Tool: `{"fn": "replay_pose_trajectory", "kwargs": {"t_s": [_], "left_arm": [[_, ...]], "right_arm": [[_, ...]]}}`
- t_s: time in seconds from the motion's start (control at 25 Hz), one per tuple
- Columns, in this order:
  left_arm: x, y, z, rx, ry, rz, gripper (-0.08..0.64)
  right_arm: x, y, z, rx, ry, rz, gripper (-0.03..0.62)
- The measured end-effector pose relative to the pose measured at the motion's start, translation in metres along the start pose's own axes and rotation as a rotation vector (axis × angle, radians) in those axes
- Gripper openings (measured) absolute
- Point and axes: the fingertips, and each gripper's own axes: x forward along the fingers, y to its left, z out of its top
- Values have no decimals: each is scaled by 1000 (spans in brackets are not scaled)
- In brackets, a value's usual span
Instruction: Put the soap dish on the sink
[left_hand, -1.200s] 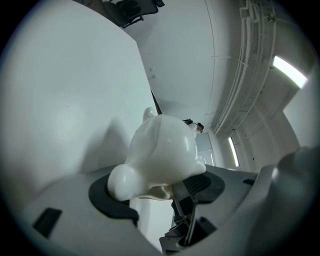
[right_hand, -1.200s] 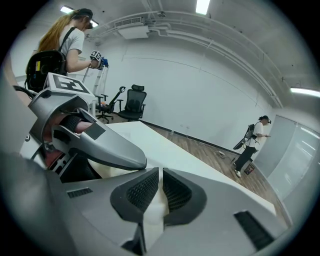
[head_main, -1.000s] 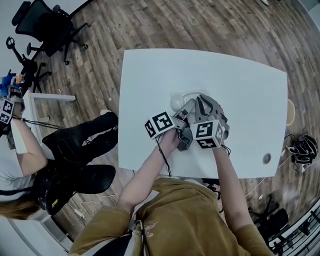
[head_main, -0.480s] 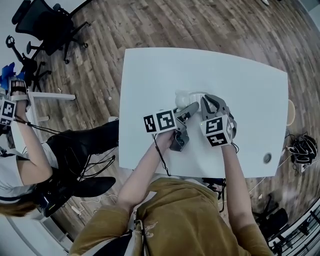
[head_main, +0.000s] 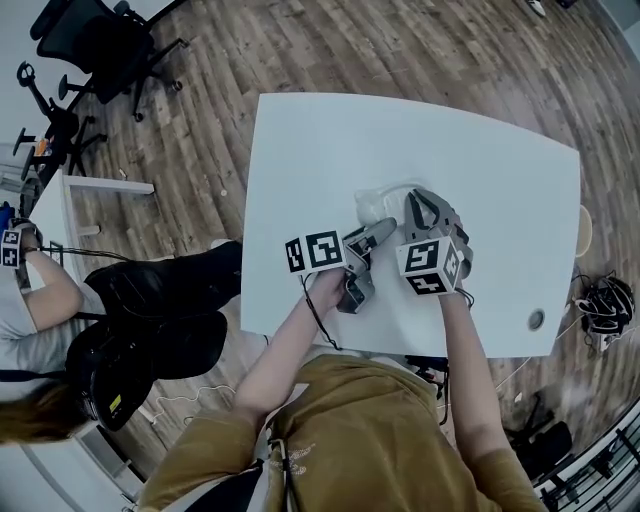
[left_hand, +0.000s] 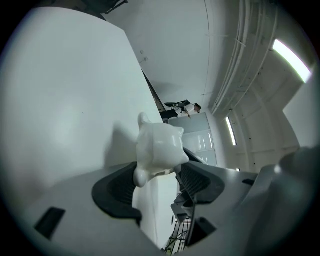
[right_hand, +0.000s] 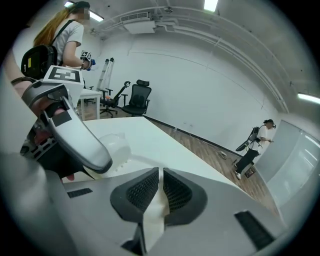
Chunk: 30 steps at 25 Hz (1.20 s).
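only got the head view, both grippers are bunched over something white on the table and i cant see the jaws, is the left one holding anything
observer: yes. The left gripper view shows the left gripper with its jaws closed on a white lumpy piece, which sticks out past the pads.
operator: and the right one, empty?
observer: no. The right gripper view shows the right gripper shut on a thin white edge. I cannot tell which object that edge belongs to.
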Motion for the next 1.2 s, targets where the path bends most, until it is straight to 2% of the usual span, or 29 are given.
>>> {"fn": "replay_pose_trajectory", "kwargs": {"t_s": [0.28,0.44,0.64,0.76,0.88,1.0,1.2], "left_arm": [[-11,7,1,-32,-26,3,282],[-11,17,4,-62,-46,13,281],[-10,22,10,-93,-66,17,281],[-13,27,11,-118,-84,41,282],[-13,33,10,-184,-106,50,281],[-14,34,1,-266,-115,35,273],[-21,27,5,-205,-127,46,273]], "right_arm": [[1,-1,-1,-24,9,-32,14],[5,0,-5,-110,40,-57,14],[7,0,-5,-145,62,-91,14],[10,4,-1,-213,91,-111,14],[14,6,-2,-284,108,-133,14],[14,5,-8,-301,111,-143,14],[14,6,-6,-277,118,-123,14]]}}
